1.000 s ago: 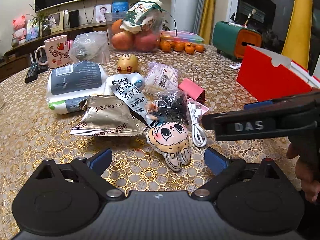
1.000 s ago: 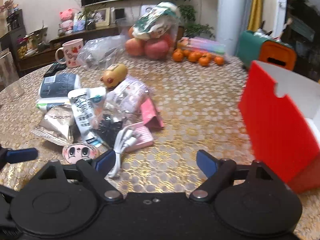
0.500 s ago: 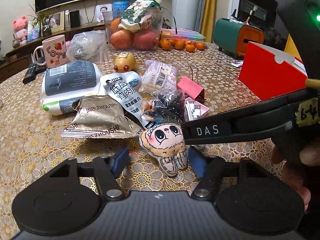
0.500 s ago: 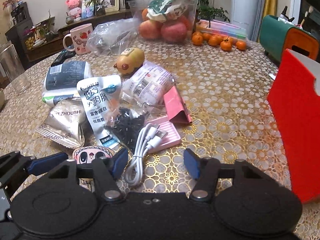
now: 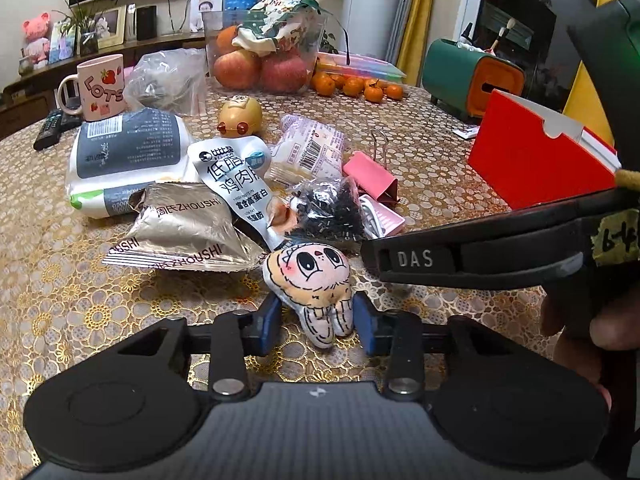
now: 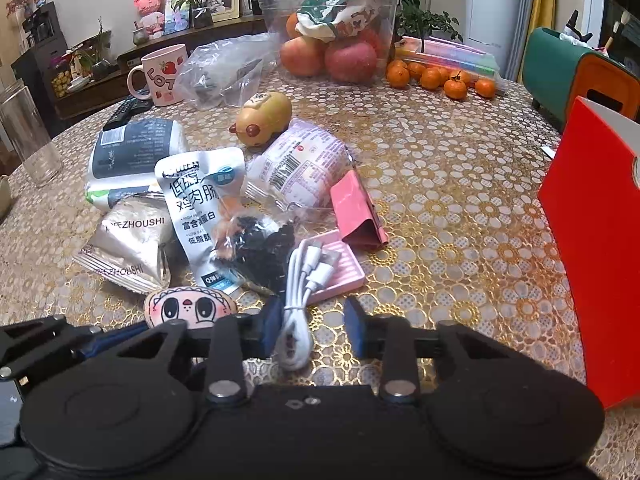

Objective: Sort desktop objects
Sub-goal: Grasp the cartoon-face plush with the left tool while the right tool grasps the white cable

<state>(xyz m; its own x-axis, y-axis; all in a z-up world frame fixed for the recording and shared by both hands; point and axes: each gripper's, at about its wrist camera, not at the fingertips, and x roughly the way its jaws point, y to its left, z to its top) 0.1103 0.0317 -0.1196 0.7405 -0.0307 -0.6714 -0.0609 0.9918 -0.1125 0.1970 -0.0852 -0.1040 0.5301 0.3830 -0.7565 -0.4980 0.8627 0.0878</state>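
Note:
A small plush doll with a cartoon face lies at the near edge of a pile of snack packs. My left gripper has its blue fingers closed against the doll's lower body. The doll also shows in the right wrist view. A coiled white USB cable lies partly on a pink tray. My right gripper straddles the cable's near loop; its left pad touches the cable and a gap remains on the right. The right gripper's body crosses the left wrist view.
The pile holds a silver snack pack, a white chicken pack, a wipes pack, a black bead bag, a pink binder clip and a yellow toy. A red box stands at right. Mug and fruit behind.
Both grippers have narrowed and moved forward. The left fingers closed from wide open onto the doll. The right fingers narrowed around the white cable.

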